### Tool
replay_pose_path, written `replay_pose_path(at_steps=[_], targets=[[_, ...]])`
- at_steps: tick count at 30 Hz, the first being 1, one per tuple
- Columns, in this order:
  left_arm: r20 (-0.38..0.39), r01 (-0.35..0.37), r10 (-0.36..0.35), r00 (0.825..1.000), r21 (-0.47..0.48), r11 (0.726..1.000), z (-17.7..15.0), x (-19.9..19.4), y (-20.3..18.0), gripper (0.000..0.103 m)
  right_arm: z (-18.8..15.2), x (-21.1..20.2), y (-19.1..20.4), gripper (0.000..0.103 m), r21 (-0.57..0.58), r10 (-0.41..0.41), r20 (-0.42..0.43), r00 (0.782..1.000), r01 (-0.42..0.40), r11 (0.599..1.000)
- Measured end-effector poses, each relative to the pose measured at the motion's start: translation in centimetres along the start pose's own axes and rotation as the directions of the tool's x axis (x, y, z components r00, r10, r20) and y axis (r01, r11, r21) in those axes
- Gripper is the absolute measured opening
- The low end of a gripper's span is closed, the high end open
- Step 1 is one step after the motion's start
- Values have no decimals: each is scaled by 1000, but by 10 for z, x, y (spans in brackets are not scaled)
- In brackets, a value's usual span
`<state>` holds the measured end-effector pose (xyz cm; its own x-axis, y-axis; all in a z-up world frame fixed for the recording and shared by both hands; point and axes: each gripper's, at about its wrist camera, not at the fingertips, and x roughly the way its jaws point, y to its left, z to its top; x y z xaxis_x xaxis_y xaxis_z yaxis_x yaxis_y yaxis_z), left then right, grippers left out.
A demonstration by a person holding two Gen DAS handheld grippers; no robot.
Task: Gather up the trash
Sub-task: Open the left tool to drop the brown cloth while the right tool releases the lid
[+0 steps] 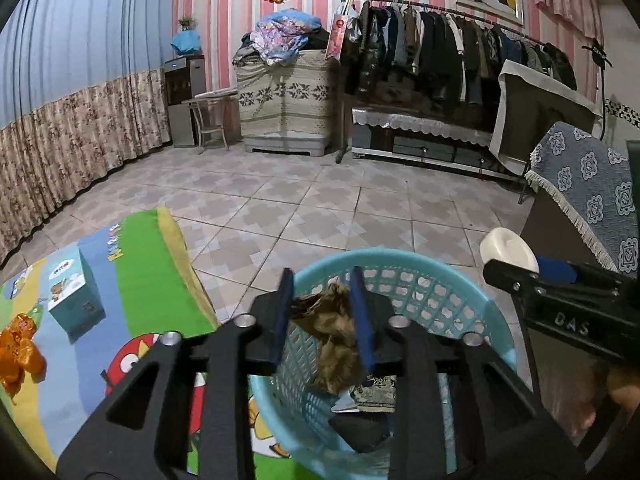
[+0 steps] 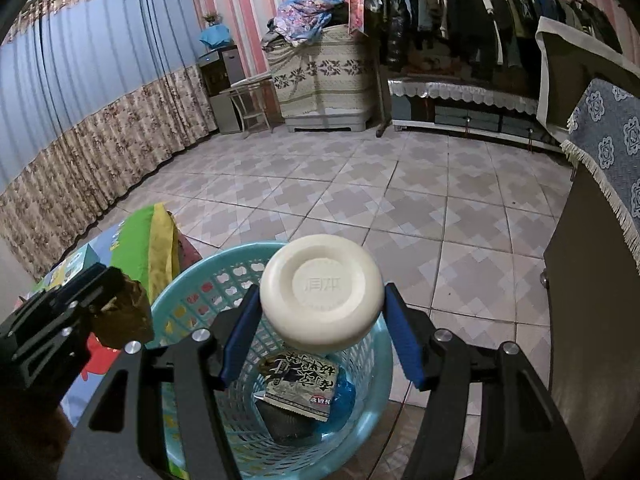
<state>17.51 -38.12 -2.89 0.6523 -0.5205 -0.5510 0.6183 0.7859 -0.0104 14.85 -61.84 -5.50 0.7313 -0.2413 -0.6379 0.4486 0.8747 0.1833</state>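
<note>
Crumpled gold wrapper (image 1: 328, 320) pinched in left claw (image 1: 322, 316), smooth round soap (image 2: 322, 298) clamped in right claw (image 2: 320, 320), perforated basket (image 2: 188, 300)

Turquoise lattice basket (image 2: 200, 300); cream-white soap (image 2: 322, 298); golden-brown wrapper (image 1: 334, 332); green-and-blue cartoon mat (image 1: 132, 280); pink-striped wall (image 1: 232, 20).

Raised letters "DAS" on black right gripper (image 1: 516, 258) body | embossed characters, not clearly readable, on white round soap (image 2: 322, 293) | large black Chinese characters, illegible, on snack wrapper (image 2: 300, 384) in basket
</note>
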Motion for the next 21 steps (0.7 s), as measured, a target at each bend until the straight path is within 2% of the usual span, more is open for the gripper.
replay_pose_path(at_steps=[2,5,6,8,12,21], targets=[[2,-17,17,1000,-7,1000,4,2,3,55,0,1,1,61,-2,2,-3,1000,-2,1000],[19,-59,59,998,-16,998,5,0,10,73,-1,1,6,61,-17,4,-5,1000,-4,1000],[20,-74,74,997,-21,997,6,-2,14,76,-1,1,8,61,-21,4,-5,1000,-4,1000],[20,-104,105,994,-28,994,6,-5,20,90,-1,2,11,61,-26,8,-6,1000,-8,1000],[53,-150,152,987,-49,988,7,-24,38,97,-2,4,22,61,-58,9,-8,1000,-9,998],[104,-235,236,966,-26,972,14,-60,57,97,-5,8,44,61,-76,16,4,1000,-16,997]])
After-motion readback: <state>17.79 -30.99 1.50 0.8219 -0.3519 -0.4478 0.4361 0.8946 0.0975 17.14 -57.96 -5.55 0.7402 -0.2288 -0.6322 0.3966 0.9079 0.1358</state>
